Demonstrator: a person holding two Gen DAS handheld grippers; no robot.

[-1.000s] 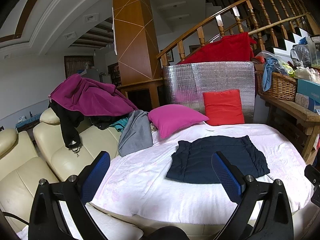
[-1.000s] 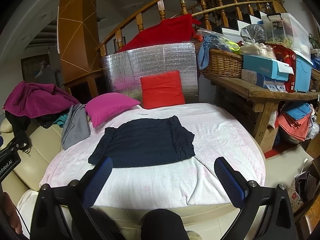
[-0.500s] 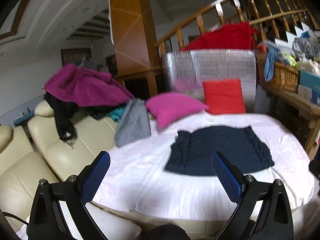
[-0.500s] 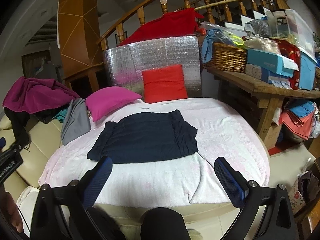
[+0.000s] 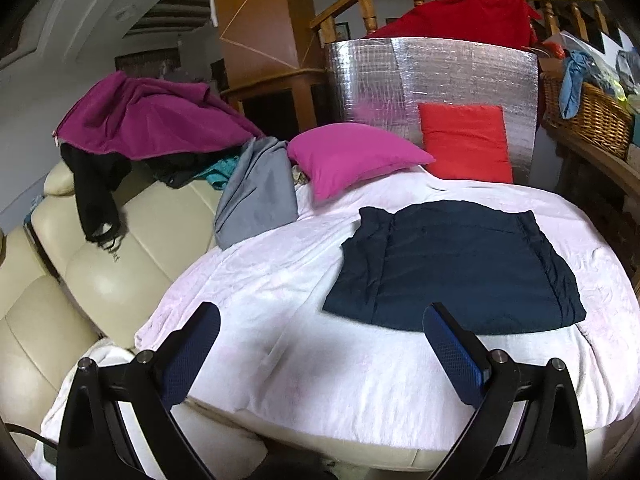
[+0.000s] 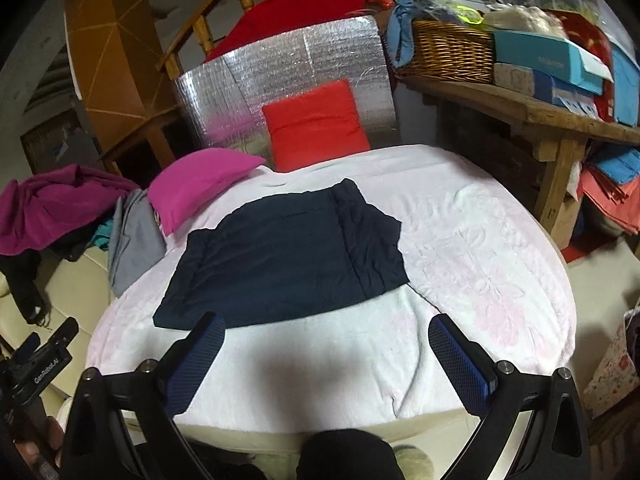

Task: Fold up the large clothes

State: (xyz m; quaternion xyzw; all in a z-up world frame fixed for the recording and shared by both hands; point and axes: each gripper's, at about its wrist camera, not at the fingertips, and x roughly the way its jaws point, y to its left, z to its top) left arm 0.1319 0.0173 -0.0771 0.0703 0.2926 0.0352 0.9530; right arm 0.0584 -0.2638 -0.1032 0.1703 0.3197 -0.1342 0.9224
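While both grippers hang over the near edge of the white blanket (image 6: 460, 240), nothing held yet. Left gripper (image 5: 320, 344) with fingers spread wide, empty. Right gripper (image 6: 326, 354) same deal, fingers wide apart, empty, hovering just short of the near hem.

Navy garment (image 6: 288, 256) lying flat around the middle of the blanket, a bit toward the left side, sides already turned in so it reads as a rough rectangle (sleeve folds showing as ridges along both sides). Near left corner of it just beyond the right gripper's left fingertip (image 6: 208, 332) in the right wrist view.

Things that could go sideways from here, just guessing:
- Pinching blanket along with the shirt. Fluffy blanket, thin fabric lying flat on it, so a deep bite probably grabs both and drags the whole cover.
- Grabbing only the top layer at a corner. Then the tucked sides likely flop open on the lift.
- Uneven lift between the two sides, so a crooked fold.
- Carrying the hem too far toward the far edge, into the magenta pillow (image 5: 352, 156) or the red cushion (image 5: 466, 142).

Pile of spare clothes (image 5: 152, 120) on the cream sofa (image 5: 112, 276) off the left edge, well apart, no threat.
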